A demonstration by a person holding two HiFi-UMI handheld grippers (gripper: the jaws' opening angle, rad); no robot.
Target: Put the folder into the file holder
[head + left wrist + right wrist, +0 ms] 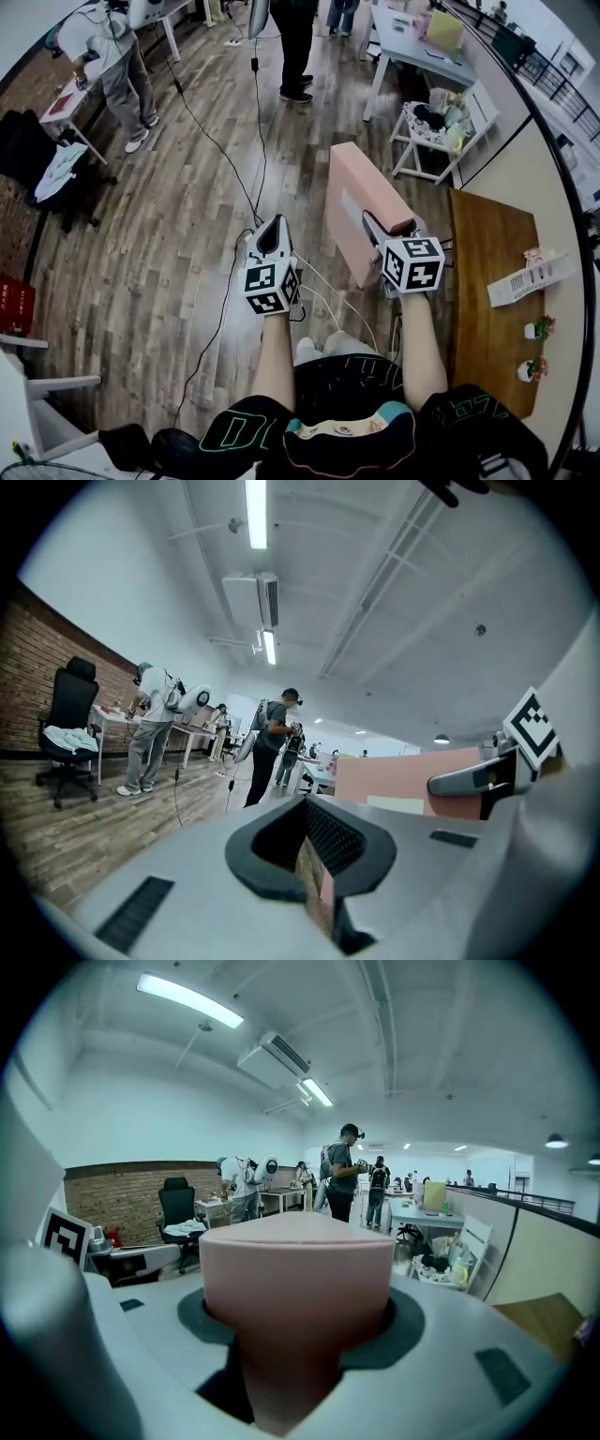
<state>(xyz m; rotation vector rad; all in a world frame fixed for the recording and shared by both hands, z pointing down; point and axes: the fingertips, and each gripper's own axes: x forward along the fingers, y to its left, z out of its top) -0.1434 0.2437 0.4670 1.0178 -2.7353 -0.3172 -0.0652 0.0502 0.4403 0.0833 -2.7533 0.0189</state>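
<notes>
Right gripper view: the pink folder (295,1279) is filling the gap between my jaws, both pads pressing on its lower edge, the sheet standing up straight ahead of the camera.

Head view: my right gripper (373,225) is clenching the folder (361,202) by its near lower corner. The folder is hanging in the air over the plank floor (169,234), upright on edge, just beside the left edge of the wooden table (487,300) and not touching it.

Left gripper view: my left gripper (314,874) is holding nothing, its dark pads pressing together with only a thin slit showing between them. In the head view the left gripper (271,230) is hovering beside the folder, to its left, apart from it.

On the table a white labelled item (530,277) is lying near the far edge; I cannot tell what it is. Two small potted plants (536,328) are sitting nearer me. A black cable (225,159) is trailing across the floor. People are standing at desks beyond.
</notes>
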